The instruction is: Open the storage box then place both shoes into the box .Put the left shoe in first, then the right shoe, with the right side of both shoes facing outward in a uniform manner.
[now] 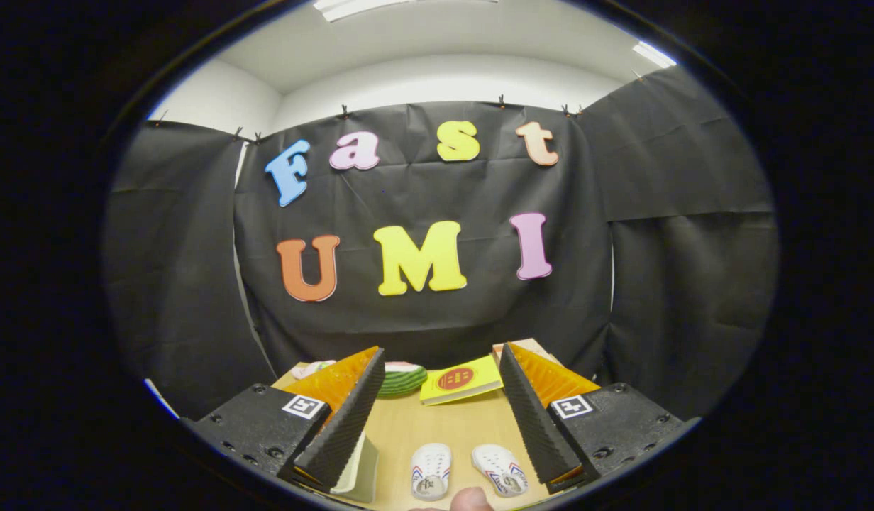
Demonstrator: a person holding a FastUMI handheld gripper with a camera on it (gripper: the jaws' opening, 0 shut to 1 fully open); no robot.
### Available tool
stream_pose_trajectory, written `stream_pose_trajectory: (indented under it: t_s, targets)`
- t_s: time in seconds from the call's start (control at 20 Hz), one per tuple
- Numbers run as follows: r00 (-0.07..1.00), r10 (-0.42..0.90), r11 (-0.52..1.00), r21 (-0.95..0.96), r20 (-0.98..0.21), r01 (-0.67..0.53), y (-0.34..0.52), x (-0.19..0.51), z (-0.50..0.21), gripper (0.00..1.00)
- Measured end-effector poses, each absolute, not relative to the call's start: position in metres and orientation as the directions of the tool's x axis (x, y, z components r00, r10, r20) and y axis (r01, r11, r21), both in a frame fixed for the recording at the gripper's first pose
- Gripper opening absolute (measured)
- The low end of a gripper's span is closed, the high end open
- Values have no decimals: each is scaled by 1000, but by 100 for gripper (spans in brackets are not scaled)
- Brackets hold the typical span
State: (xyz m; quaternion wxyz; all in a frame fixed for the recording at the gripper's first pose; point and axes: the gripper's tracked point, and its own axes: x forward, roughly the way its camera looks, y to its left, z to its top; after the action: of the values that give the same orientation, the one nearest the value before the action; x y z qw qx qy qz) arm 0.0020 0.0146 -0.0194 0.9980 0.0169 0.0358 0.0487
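Note:
Two small white shoes with red and blue stripes lie side by side on the wooden table [437, 426], low between my fingers: one shoe [431, 470] on the left, the other shoe [500, 468] on the right, angled outward. A pale greenish box [361, 467] peeks out beside and behind my left finger, mostly hidden. My gripper [440, 358] hangs above the table, open wide, with nothing between its fingers. The shoes are apart from both fingers.
A yellow book [460, 380] lies on the table beyond the fingers. A green striped round object [403, 380] sits to its left, next to a pale item [312, 368]. A fingertip [471, 499] shows just below the shoes. Black cloth walls surround the table.

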Motion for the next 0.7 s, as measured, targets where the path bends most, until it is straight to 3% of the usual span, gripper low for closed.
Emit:
stream_pose_trajectory:
  t_s: [0.4,0.7]
  targets:
    - [952,235,970,118,-198,-215,45,13,-72,100]
    - [863,381,923,186,-331,-336,81,10,-133,100]
